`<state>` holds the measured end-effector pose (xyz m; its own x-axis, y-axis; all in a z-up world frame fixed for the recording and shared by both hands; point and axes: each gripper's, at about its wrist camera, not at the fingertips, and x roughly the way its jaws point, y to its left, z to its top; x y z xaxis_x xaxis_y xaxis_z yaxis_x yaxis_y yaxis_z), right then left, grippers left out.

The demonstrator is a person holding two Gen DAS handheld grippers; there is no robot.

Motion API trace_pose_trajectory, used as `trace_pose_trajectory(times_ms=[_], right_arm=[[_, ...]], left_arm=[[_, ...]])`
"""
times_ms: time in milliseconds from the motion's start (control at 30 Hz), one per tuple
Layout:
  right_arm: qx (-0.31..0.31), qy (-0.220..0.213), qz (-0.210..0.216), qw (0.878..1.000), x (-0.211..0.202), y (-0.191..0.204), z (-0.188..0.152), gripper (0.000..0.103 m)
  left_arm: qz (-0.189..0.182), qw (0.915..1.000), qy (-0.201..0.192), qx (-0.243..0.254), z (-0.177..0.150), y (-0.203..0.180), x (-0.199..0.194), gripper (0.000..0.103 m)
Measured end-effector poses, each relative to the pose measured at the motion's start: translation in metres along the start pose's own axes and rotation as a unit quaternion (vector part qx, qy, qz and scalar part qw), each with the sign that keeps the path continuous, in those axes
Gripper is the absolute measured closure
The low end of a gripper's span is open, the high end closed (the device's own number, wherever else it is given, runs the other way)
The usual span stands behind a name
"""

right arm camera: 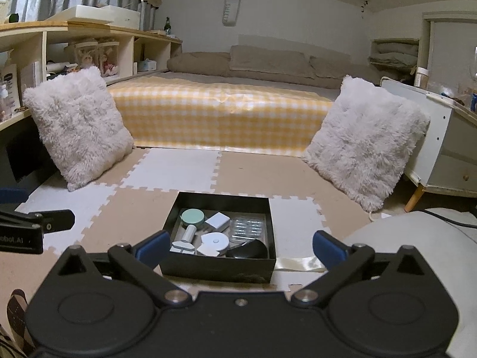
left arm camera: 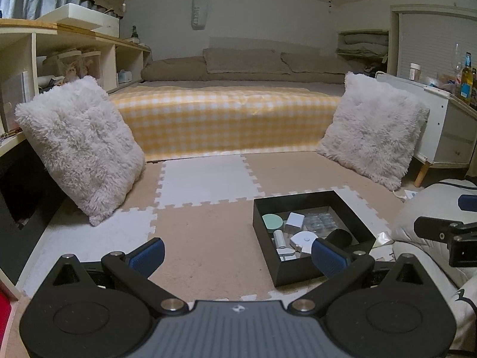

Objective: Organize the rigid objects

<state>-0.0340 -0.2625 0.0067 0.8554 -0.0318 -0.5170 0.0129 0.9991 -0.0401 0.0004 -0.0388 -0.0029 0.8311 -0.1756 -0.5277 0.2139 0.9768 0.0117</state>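
Right wrist view looked down over the right hand-held gripper (right arm camera: 240, 249), its blue-padded fingers (right arm camera: 153, 249) spread wide apart with nothing pressed between them. Just past the fingertips a black open box (right arm camera: 219, 267) sat on the foam puzzle-mat floor (right arm camera: 143, 205), near the mat's front edge. Inside it lay a mint-green round tin (right arm camera: 193, 217) at the back left corner, a white charger block (right arm camera: 218, 220) beside it, a clear blister pack (right arm camera: 248, 226) along the right wall, a small white cylinder (right arm camera: 189, 233), a white round disc (right arm camera: 215, 241) in the middle, and a black rounded object (right arm camera: 247, 250) at the front right corner (its exact kind could not be told). A pale strip (right arm camera: 298, 264) lay on the floor just beside the box's right wall.

From the left wrist view, the left hand-held gripper (left arm camera: 237, 253) also stood with fingers wide apart and empty, over bare mat, the box to its right with the right finger overlapping the box's near left wall. Two fluffy white cushions (right arm camera: 79, 125) leaned at either end of a bed with a yellow checked cover (right arm camera: 220, 110). Part of the other gripper showed at the right edge.
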Motion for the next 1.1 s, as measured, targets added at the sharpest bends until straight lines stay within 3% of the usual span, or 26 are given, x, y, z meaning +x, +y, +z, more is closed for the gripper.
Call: trace_pose_trajectory(times_ms=[1100], right_arm=[[0.007,0.0,-0.001,1.0,-0.0012,-0.0029,0.0005,0.0]], left_arm=[[-0.006,1.0,-0.003,0.002,-0.0012,0.0001,-0.0033,0.0]])
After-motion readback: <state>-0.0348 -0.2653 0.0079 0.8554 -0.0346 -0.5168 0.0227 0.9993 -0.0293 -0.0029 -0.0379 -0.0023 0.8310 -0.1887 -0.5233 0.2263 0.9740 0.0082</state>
